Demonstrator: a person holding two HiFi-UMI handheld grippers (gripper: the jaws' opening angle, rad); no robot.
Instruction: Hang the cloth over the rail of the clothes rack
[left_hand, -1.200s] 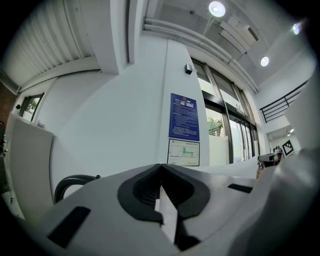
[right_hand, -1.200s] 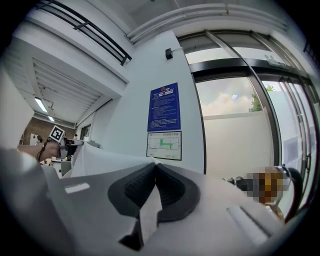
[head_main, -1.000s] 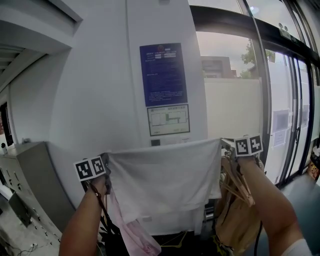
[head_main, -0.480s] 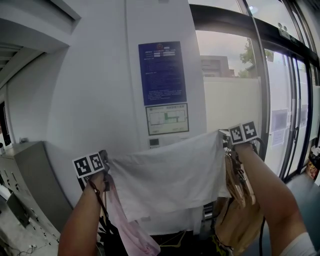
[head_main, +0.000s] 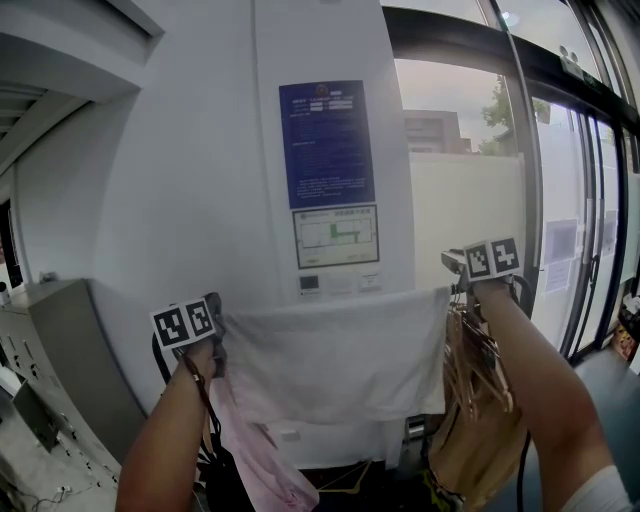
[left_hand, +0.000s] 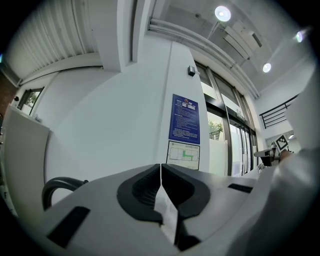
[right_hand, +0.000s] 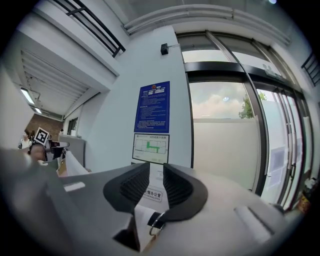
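Note:
The white cloth (head_main: 335, 355) hangs spread between my two grippers in front of the white pillar, its top edge straight. I cannot see the rail under it. My left gripper (head_main: 214, 322) is shut on the cloth's left corner, and a white strip (left_hand: 168, 216) shows pinched between the shut jaws (left_hand: 160, 168). My right gripper (head_main: 451, 263) is just above the cloth's right corner. Its jaws (right_hand: 156, 168) have just been opening and stand apart. A bit of white cloth (right_hand: 142, 220) lies low at their base, and the pads do not press on it.
A pink garment (head_main: 262, 455) hangs below my left arm. Tan garments on wooden hangers (head_main: 476, 385) hang under my right arm. A blue notice (head_main: 328, 143) is on the pillar behind. Glass doors (head_main: 590, 250) stand at the right and a grey cabinet (head_main: 60, 340) at the left.
The right gripper has risen a little and its jaws have opened. The cloth's right corner has dropped out of them and the top edge now lies lower and straighter. The left gripper has stayed put.

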